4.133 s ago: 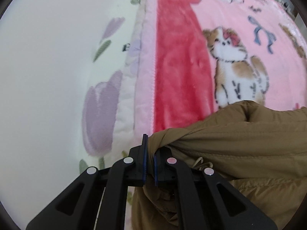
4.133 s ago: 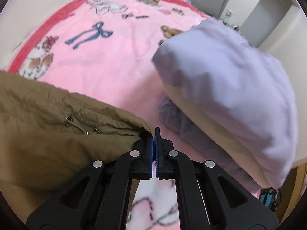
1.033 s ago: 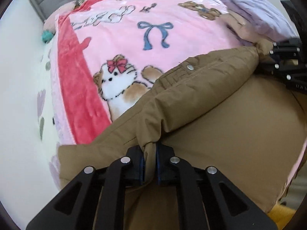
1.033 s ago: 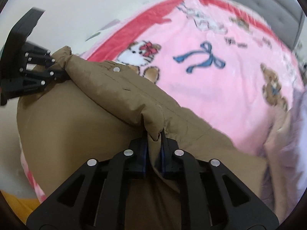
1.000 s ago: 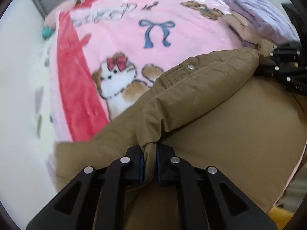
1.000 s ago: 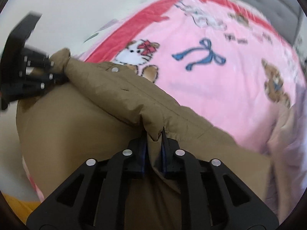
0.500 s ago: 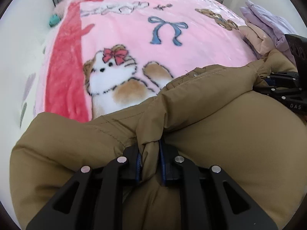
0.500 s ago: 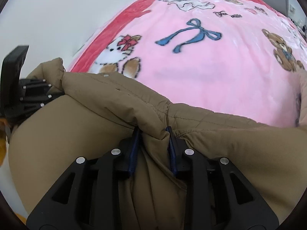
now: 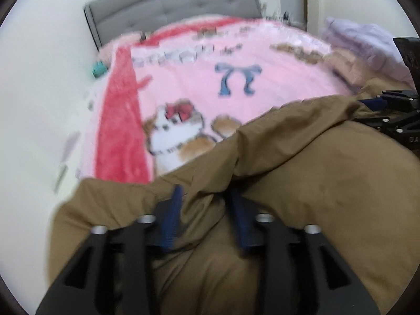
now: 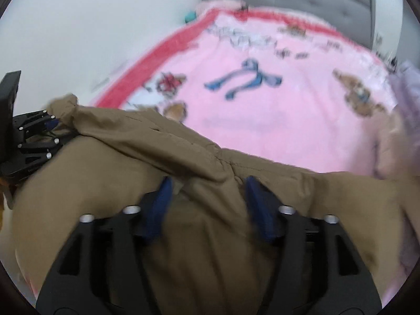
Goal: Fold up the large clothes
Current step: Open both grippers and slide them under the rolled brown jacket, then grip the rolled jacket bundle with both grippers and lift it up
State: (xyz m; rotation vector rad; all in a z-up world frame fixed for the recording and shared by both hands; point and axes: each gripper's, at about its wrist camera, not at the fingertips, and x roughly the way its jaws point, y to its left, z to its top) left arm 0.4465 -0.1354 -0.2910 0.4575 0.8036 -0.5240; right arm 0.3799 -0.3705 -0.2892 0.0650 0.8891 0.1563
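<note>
both hand-held grippers just opened, brown jacket [image 9: 328, 183] btwn.

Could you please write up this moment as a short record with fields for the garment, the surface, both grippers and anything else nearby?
garment: brown jacket, folded over on itself, lying on the blanket's near end
surface: pink cartoon blanket on a bed with a grey headboard
left gripper: jaws just opened, a jacket fold loose between them
right gripper: jaws just opened, a jacket fold loose between them
nearby: lilac folded clothes at the blanket's right edge
</note>
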